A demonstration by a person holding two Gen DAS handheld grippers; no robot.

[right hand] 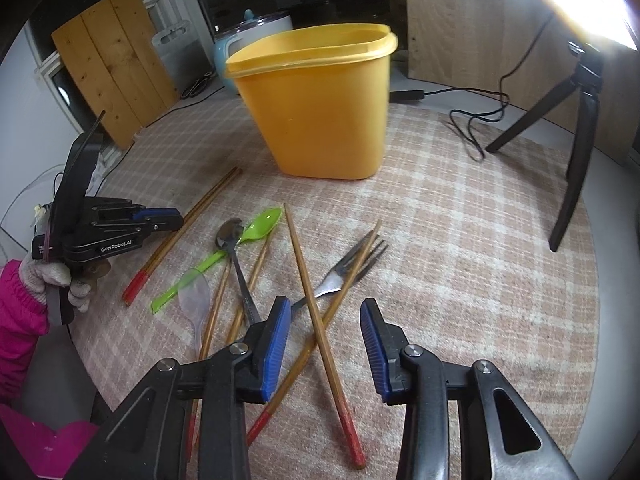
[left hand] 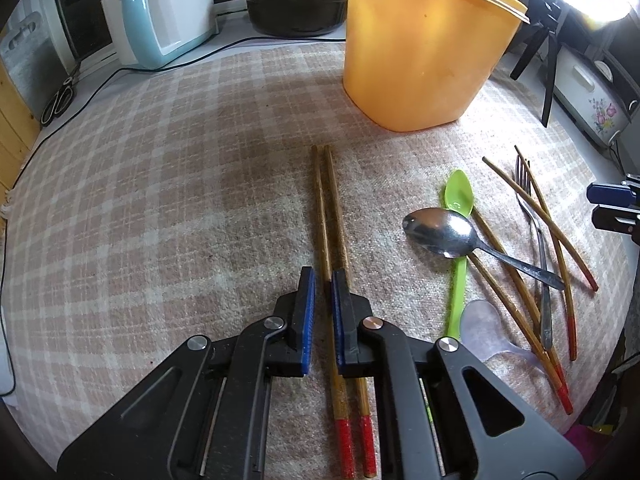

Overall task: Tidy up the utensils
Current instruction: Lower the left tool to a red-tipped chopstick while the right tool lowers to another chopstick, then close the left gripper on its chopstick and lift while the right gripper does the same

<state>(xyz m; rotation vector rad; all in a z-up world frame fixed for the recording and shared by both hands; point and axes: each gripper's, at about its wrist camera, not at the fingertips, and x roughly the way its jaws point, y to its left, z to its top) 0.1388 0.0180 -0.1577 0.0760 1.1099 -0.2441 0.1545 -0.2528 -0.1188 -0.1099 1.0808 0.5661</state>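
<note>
Two red-tipped chopsticks (left hand: 331,216) lie on the table (left hand: 160,200), their long axis in line with the left hand-held gripper (left hand: 323,280), clenched on them; the right hand-held gripper (right hand: 325,320) hangs released over a crossed pair (right hand: 320,332).

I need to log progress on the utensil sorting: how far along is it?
Barely begun: the yellow bin shows nothing inside. The left gripper is shut on a chopstick pair. The right gripper is open over crossed chopsticks. Spoons and fork remain on the cloth.
</note>
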